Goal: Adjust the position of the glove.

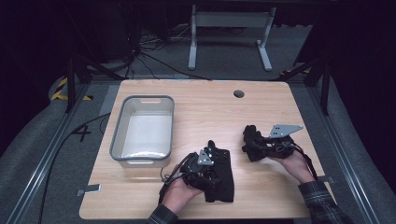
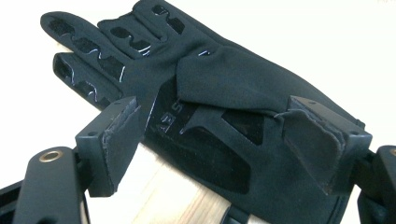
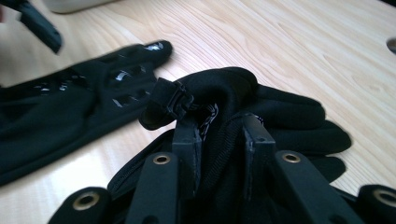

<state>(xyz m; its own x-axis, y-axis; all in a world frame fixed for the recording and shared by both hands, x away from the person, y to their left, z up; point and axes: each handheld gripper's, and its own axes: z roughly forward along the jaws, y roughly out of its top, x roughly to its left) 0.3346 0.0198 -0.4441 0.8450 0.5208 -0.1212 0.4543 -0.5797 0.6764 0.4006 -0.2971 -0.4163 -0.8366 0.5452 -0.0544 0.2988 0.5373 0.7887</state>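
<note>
Flat black glove (image 1: 223, 175): lower centre of the high view, on the wooden table (image 1: 205, 105), straddled by the left gripper (image 1: 211, 148), jaws spread wide, pads not pressing. Second black glove (image 1: 252, 142): bunched, centre right, clenched in the right gripper (image 1: 250, 144). Grey bin (image 1: 142, 131): centre left

The high view looks forward and down from above the person's side of the desk (image 1: 261, 107), far enough back to take in the whole top and the floor beyond. Each gripper view rides low and close, looking along its own jaws — the left at a flat glove (image 2: 224, 93), the right at a bunched glove (image 3: 261, 107). The flat glove (image 3: 70, 112) also lies in the right gripper view — and in the high view (image 1: 223, 177).
</note>
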